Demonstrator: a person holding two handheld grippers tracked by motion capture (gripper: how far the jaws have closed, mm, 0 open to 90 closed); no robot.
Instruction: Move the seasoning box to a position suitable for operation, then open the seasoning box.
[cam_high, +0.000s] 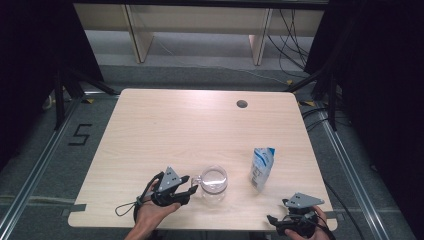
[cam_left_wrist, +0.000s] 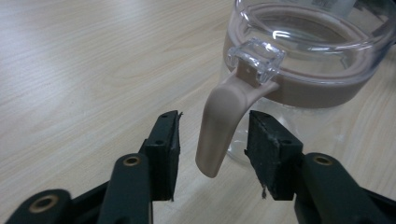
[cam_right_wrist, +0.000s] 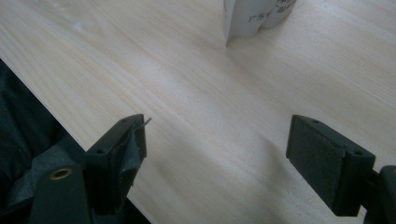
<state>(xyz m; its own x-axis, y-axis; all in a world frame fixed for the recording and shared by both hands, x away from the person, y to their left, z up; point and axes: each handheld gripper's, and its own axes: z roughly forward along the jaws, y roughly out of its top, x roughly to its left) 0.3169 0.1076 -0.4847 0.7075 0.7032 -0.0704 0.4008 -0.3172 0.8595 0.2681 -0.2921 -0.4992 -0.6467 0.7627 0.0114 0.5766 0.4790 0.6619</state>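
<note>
Though its smooth beige handle between parted left gripper pads, untouched.

The high view looks down and forward over the whole table; both gripper views sit low and close above that same tabletop, facing along it

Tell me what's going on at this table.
A person holds a claw in each hand at a wooden table. The left claw sits around the beige handle of a clear jug, its pads apart from the handle on both sides, so nothing is gripped. The right claw is open over the table's near edge, holding nothing. A white and blue pouch stands upright to the right of the jug.
</note>
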